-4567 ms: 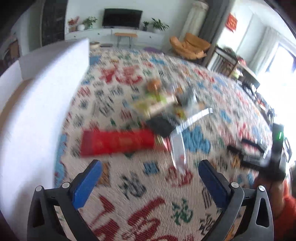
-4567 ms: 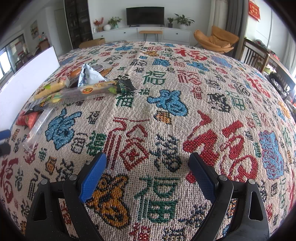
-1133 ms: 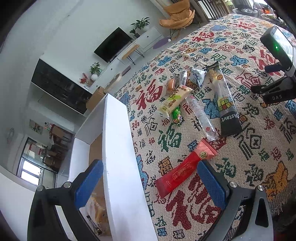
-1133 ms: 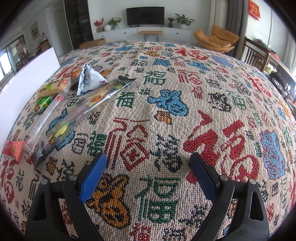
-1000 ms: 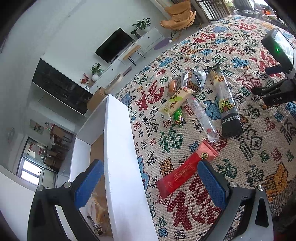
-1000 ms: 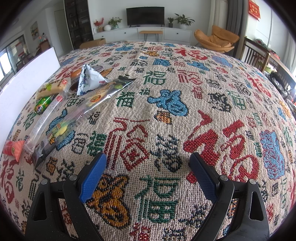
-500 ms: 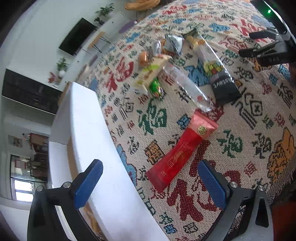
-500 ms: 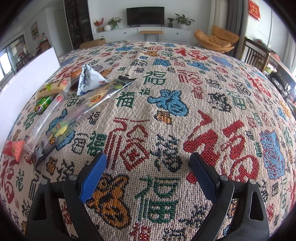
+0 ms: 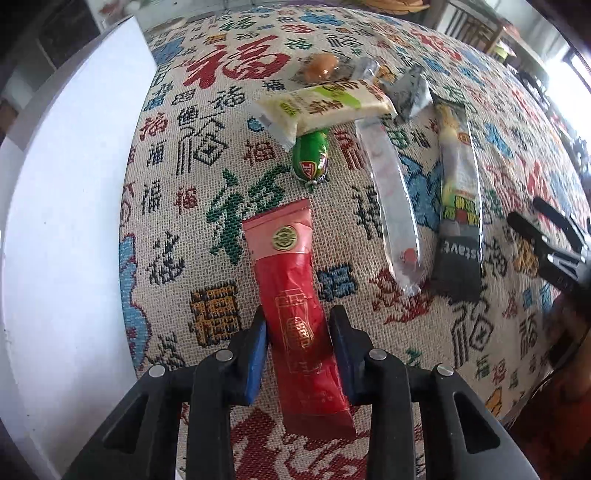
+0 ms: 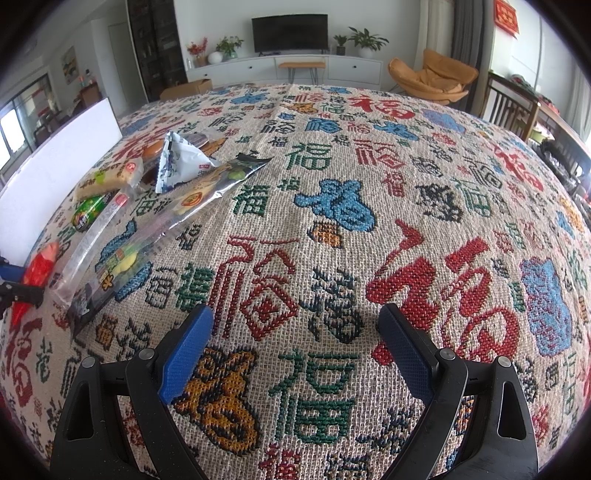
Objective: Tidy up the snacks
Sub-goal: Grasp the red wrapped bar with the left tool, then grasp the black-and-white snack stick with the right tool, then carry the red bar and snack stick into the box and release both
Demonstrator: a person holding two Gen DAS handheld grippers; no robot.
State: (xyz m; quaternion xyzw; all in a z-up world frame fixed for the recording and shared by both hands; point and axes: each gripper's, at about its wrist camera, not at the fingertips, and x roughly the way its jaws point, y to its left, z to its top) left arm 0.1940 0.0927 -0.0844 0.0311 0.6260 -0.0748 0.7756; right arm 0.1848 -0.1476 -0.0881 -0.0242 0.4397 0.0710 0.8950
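1. A woven cloth [image 10: 332,229] patterned with red, green and blue characters covers the bench; a white box wall [image 9: 70,229] stands along its left edge. Beyond the bench the right wrist view shows a living room with a television [image 10: 290,33] on a white cabinet and an orange chair [image 10: 432,79].
2. The red snack packet [image 9: 295,306] lies lengthwise on the cloth, near the white box wall, with its lower half between the blue pads of the left tool [image 9: 298,354].
3. The left tool is narrowed, both pads pressing the packet's sides.
4. Farther from the box wall than the red packet lie a clear sleeve [image 9: 391,210] and a black-ended packet [image 9: 460,206]; a green sausage [image 9: 311,157] sits under a cream bar [image 9: 325,105].
5. The right tool [image 10: 295,354] hovers low over bare cloth, spread wide, holding nothing, well apart from the snacks.
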